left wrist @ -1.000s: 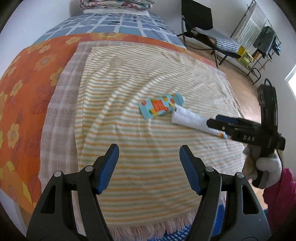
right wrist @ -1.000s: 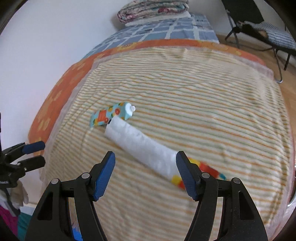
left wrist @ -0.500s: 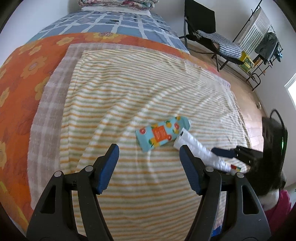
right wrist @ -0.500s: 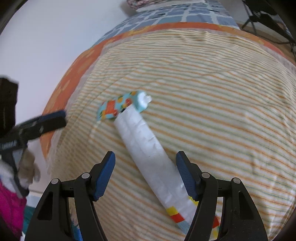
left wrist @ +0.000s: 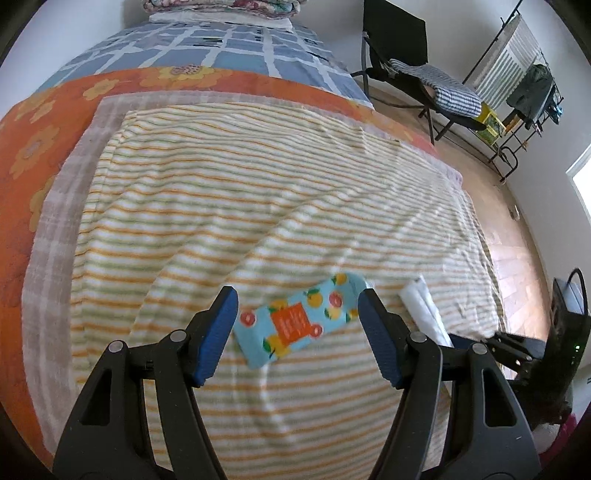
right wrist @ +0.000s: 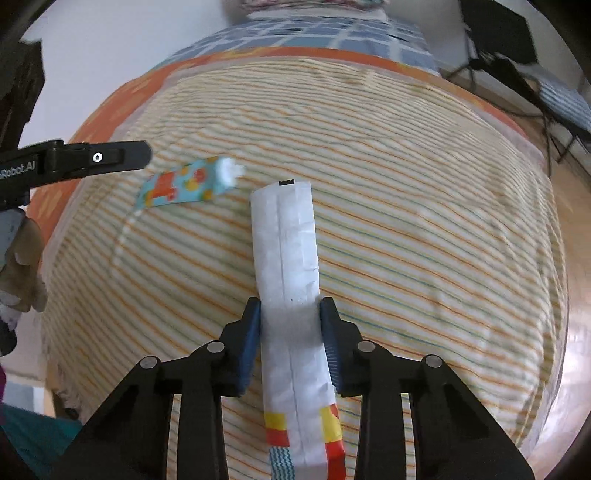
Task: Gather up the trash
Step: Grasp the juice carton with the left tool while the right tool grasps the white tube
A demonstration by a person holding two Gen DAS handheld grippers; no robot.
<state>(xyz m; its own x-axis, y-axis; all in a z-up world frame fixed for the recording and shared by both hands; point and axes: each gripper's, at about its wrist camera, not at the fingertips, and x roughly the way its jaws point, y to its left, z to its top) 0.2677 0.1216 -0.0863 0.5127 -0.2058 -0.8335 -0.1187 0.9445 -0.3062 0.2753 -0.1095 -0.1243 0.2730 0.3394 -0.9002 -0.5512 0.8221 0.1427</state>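
A light-blue fruit-print pouch (left wrist: 295,325) with a white cap lies on the striped towel (left wrist: 258,192) covering the bed. My left gripper (left wrist: 296,299) hangs open just above it, one finger on each side, not touching. Right of it lies a long white wrapper (right wrist: 284,240) with red and yellow print at its near end. My right gripper (right wrist: 290,308) is closing on that wrapper; both blue pads press its sides. In the right wrist view the pouch (right wrist: 184,182) sits under a black finger (right wrist: 110,158) of the left gripper. The wrapper (left wrist: 421,306) also shows in the left wrist view.
The towel lies over an orange flowered sheet (left wrist: 33,155) and a blue checked cover (left wrist: 207,48). Folded blankets (left wrist: 221,5) sit at the bed's far end. A black folding chair (left wrist: 399,55) and a drying rack (left wrist: 524,74) stand on the wooden floor (left wrist: 517,258) to the right.
My left gripper has moved forward until the pouch lies between its open fingers. My right gripper has swung in line with the white wrapper and its jaws have come together on it.
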